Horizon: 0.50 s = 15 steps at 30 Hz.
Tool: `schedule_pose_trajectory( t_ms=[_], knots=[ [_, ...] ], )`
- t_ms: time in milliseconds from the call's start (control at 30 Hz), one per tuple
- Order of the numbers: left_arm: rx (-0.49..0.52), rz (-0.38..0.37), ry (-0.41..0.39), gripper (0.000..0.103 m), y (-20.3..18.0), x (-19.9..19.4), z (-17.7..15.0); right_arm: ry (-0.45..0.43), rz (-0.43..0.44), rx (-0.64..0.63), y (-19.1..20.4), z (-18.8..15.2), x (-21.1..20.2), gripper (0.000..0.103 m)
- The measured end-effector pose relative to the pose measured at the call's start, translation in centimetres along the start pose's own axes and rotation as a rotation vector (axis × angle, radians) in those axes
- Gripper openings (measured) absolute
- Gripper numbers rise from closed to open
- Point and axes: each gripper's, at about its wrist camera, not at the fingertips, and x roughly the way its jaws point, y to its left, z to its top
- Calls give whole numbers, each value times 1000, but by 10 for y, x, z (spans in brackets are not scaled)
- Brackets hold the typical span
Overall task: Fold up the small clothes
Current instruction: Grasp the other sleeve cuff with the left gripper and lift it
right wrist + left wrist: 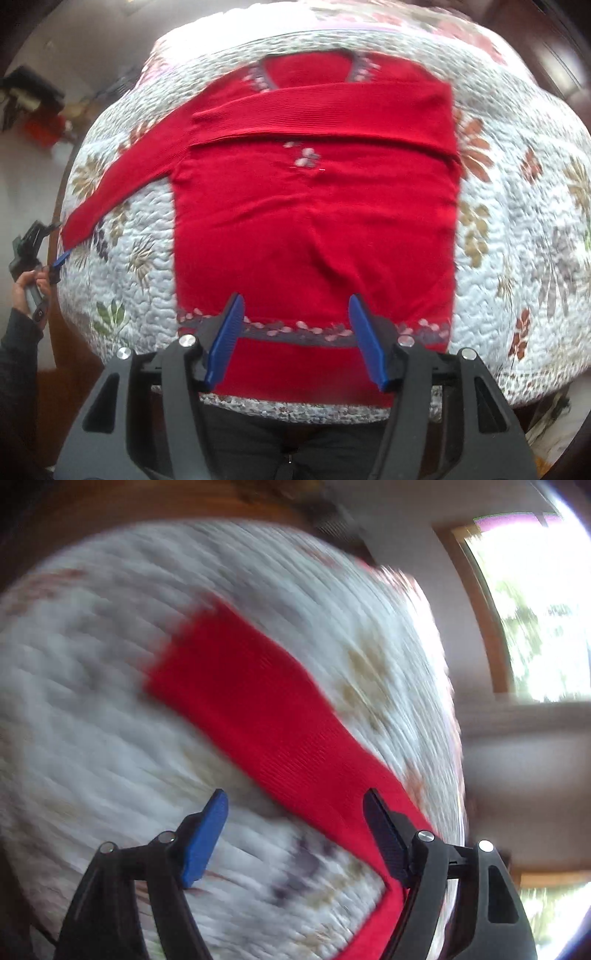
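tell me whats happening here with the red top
A person is folding a red sweater laid flat on a floral quilt. One sleeve is already folded across the chest; the other sleeve lies stretched out to the side. The left gripper is open at that sleeve's cuff end. The right gripper is open above the hem, holding nothing.

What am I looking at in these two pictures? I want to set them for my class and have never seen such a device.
No robot here: a person holds a two-finger gripper in each hand, each with a camera looking along its fingers. The right gripper hangs open over a red sweater spread on a flowered quilt, one sleeve already folded across the chest. At the left edge of that picture the person's hand holds the other tool. The blurred picture comes from that left gripper, open beside the outstretched sleeve. Nothing is gripped.
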Motion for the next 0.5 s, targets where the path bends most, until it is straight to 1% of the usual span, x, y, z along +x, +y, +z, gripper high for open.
schedule_pose_trajectory(
  t_ms=[67, 167, 233, 300, 367, 433, 467, 500],
  knots=[
    [-55, 7, -36, 76, 28, -13, 28, 10, -2, -20, 9, 1, 3, 59],
    [-80, 8, -33, 76, 50, -12, 51, 21, -13, -45, 19, 1, 5, 59],
    [-69, 30, -1, 76, 51, 1, 60, 22, -21, -55, 24, 0, 4, 59],
    [-61, 41, 33, 76, 48, 16, 61, 18, -29, -58, 27, 0, 2, 59],
    [-42, 62, 46, 80, 50, 22, 67, 11, -36, -54, 28, 0, 0, 59],
    [-28, 94, 46, 79, 47, 23, 68, 8, -39, -47, 27, 0, -1, 59],
    [-22, 111, 41, 67, 42, 24, 69, 6, -39, -44, 27, 0, -2, 59],
    [-13, 130, 40, 34, 38, 25, 70, 4, -39, -43, 27, 0, -3, 59]
  ],
)
